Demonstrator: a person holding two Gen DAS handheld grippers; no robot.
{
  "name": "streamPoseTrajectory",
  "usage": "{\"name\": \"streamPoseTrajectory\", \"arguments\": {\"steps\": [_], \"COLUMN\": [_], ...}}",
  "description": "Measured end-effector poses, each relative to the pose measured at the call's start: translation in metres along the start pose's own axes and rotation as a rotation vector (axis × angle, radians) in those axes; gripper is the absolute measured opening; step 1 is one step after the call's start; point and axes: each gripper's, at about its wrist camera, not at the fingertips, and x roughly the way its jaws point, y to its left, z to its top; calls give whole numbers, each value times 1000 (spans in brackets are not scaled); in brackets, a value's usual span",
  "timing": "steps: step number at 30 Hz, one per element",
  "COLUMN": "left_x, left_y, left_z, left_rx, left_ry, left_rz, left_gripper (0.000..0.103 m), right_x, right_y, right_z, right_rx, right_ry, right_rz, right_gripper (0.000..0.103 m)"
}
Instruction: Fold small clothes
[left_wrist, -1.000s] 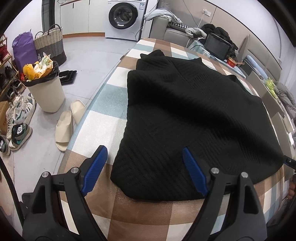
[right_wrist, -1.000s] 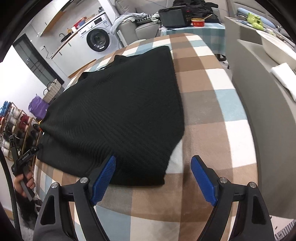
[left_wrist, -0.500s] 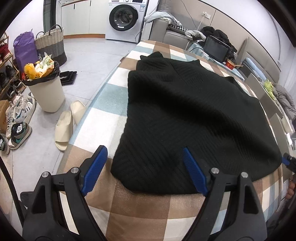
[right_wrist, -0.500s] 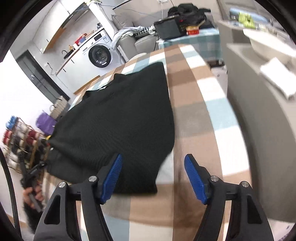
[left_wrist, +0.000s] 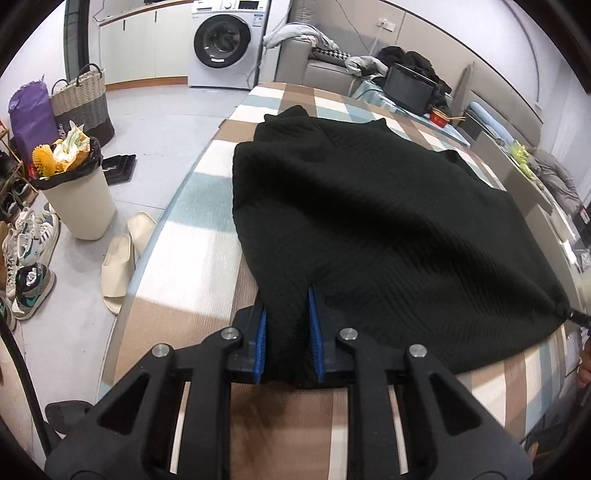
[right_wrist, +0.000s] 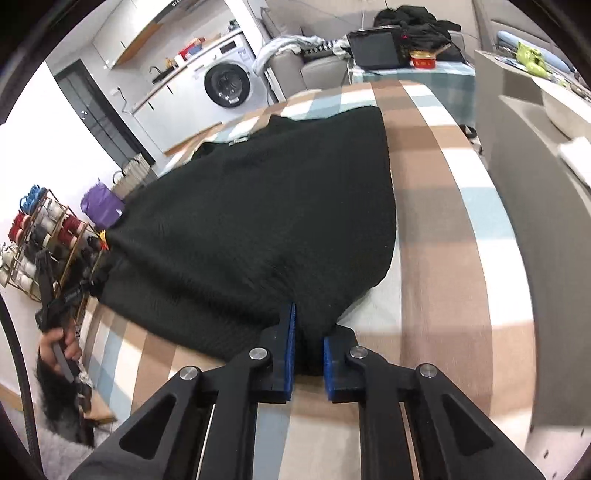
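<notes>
The right tool (right_wrist: 307, 345) is closing its blue pads on the near hem of the black knitted garment (right_wrist: 258, 221), with the cloth bunched between them. The garment lies spread on the checked desk (right_wrist: 443, 229). At its left corner the left tool (right_wrist: 79, 291) meets the hem, held by a hand (right_wrist: 59, 345).

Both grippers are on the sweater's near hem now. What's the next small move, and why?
Probably lift both near corners together and carry them toward the far edge. The left gripper and right gripper are closing on the near hem of the sweater, with fabric between the pads, and the rest lies flat on the table.
</notes>
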Motion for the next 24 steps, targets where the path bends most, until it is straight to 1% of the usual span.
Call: {"name": "streamPoseTrajectory", "arguments": {"steps": [4,5,6,7,8,9,10,11,12,14,17,18,19,21,24], "left_x": [-18,-22,-27,-31,-34,-37,-39,-41,-42,-42,-30,-24,-19,-4,21], "left_y": [0,1,3,6,9,11,15,18,23,30,36,38,38,37,29], "left_z": [-18,-22,-24,-26,-23,-22,-20,-15,-7,11,45,58,69,95,129], "left_rx": [17,14,3,-6,-21,-32,-48,-72,-102,-140,-164,-177,-182,-189,-152], "left_ry": [22,18,9,-2,-14,-24,-36,-57,-84,-123,-151,-154,-156,-160,-143], "left_rz": [4,4,8,15,29,32,31,29,28,21,22,31,25,7,17], "left_gripper": [17,18,20,24,30,44,52,65,71,71,71,71,71,71,71], "right_x": [-10,-15,-22,-32,-37,-43,-49,-50,-49,-47,-38,-34,-26,-16,-3], "right_y": [15,17,19,18,14,10,4,0,-4,-11,-17,-17,-17,-19,-19], "right_z": [-26,-30,-32,-32,-30,-27,-21,-15,-6,8,34,43,56,72,93], "right_rx": [-45,-52,-60,-55,-34,-5,24,40,65,106,152,157,166,185,196], "right_ry": [68,58,27,-24,-54,-83,-126,-142,-152,-178,-204,-209,-209,-200,-181], "right_rz": [-39,-43,-36,-15,-13,-17,-26,-37,-60,-64,-70,-76,-78,-82,-90], "right_gripper": [13,13,16,23,29,43,48,48,48,48,48,48,48,48,48]}}
